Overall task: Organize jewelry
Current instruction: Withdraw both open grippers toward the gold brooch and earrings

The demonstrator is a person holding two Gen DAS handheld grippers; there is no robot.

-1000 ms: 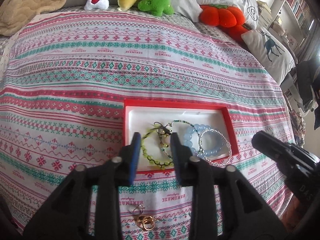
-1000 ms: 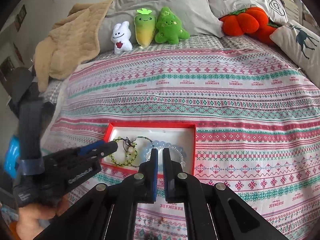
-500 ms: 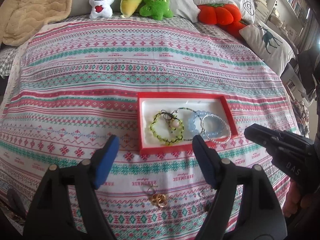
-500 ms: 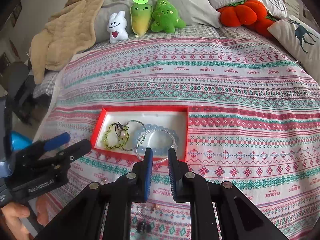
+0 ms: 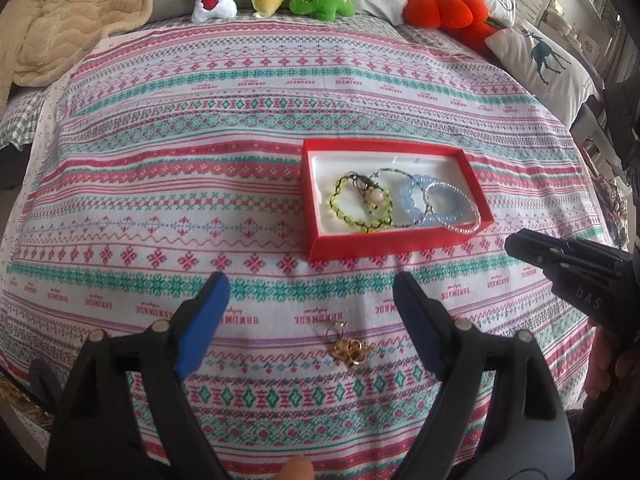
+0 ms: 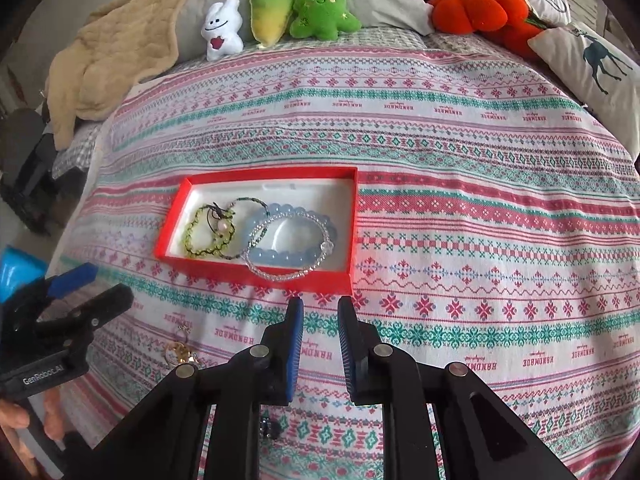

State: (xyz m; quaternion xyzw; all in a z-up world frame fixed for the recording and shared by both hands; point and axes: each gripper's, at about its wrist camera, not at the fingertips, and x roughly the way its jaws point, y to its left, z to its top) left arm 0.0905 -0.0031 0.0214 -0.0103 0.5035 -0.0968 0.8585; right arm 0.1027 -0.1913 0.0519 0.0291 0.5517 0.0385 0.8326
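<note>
A red tray (image 5: 316,240) (image 6: 174,222) with a white inside lies on the patterned bedspread. In it are a green beaded bracelet (image 5: 347,209) (image 6: 200,236), a blue beaded bracelet (image 5: 412,204) (image 6: 276,258) and a clear bead bracelet (image 5: 460,227) (image 6: 280,276). A small pile of gold rings (image 5: 350,350) (image 6: 180,352) lies on the spread in front of the tray. My left gripper (image 5: 310,300) is wide open and empty above the rings. My right gripper (image 6: 319,312) is slightly open and empty, just in front of the tray's near edge. A small dark item (image 6: 269,428) lies under it.
Plush toys (image 6: 276,8) and pillows (image 5: 540,60) line the far side of the bed. A tan blanket (image 6: 104,56) lies at the far left. The bed's left edge drops to the floor (image 6: 16,216).
My left gripper has opened wide and pulled back from the tray, leaving the green bracelet in it. My right gripper has opened slightly and drawn back a little.
</note>
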